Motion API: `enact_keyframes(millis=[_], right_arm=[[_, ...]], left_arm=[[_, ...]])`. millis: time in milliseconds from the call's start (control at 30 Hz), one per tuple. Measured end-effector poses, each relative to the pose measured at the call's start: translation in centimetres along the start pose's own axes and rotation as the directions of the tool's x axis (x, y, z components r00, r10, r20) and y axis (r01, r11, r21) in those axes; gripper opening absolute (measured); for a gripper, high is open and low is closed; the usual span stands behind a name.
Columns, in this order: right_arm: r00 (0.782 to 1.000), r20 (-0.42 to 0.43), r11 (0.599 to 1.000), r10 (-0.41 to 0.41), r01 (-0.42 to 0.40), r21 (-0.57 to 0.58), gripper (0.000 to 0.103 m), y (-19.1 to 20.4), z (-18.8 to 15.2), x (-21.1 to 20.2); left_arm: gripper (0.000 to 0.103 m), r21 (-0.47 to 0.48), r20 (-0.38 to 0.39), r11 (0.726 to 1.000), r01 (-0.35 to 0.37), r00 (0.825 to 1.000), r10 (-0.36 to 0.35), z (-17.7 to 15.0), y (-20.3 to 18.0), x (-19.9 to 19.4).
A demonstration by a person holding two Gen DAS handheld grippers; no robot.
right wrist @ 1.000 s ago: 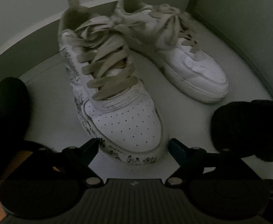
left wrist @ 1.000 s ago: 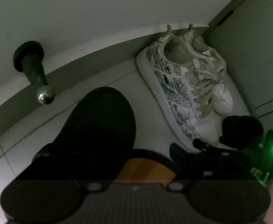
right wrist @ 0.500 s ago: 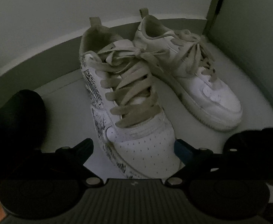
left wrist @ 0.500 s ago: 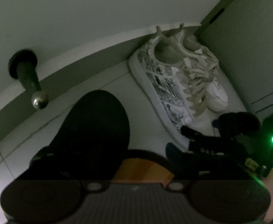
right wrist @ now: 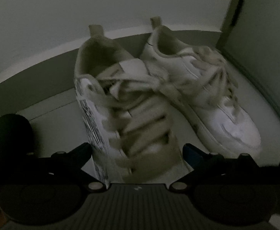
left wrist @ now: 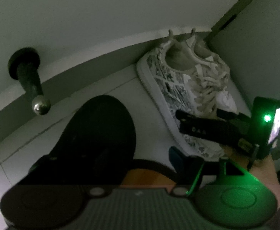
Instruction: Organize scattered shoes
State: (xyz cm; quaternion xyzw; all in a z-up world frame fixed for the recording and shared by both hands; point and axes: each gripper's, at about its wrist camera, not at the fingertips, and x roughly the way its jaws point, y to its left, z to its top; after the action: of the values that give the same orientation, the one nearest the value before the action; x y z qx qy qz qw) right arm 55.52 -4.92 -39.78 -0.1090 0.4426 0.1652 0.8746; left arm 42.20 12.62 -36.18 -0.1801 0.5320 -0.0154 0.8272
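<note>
The right gripper (right wrist: pixel 137 151) has moved from the toe over the laces of the printed sneaker (right wrist: pixel 124 118), jaws opening wider astride it, not gripping. The left gripper (left wrist: pixel 109 153) still holds the black shoe (left wrist: pixel 94 138).

Two white sneakers with beige laces stand upright side by side, heels against the far wall by the right corner. The left sneaker (right wrist: pixel 132 118) carries dark printed patterns along its side; the right sneaker (right wrist: pixel 212 99) is plain. A black shoe (left wrist: pixel 97 138) sits nearer, to their left.

Left tongs (left wrist: pixel 120 153) clamp black shoe (left wrist: pixel 94 140); white sneakers (left wrist: pixel 188 95) against wall.
</note>
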Motion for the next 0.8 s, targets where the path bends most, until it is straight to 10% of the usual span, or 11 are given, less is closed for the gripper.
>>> enact_keyframes(millis=[800], right_arm=[[0.999,-0.046,1.000,0.027,-0.027,0.007,0.100,-3.6,2.2,1.7]], left_arm=[[0.074,0.025,-0.030,0.999,-0.022,0.999,0.023,-0.6,-1.5,1.5]])
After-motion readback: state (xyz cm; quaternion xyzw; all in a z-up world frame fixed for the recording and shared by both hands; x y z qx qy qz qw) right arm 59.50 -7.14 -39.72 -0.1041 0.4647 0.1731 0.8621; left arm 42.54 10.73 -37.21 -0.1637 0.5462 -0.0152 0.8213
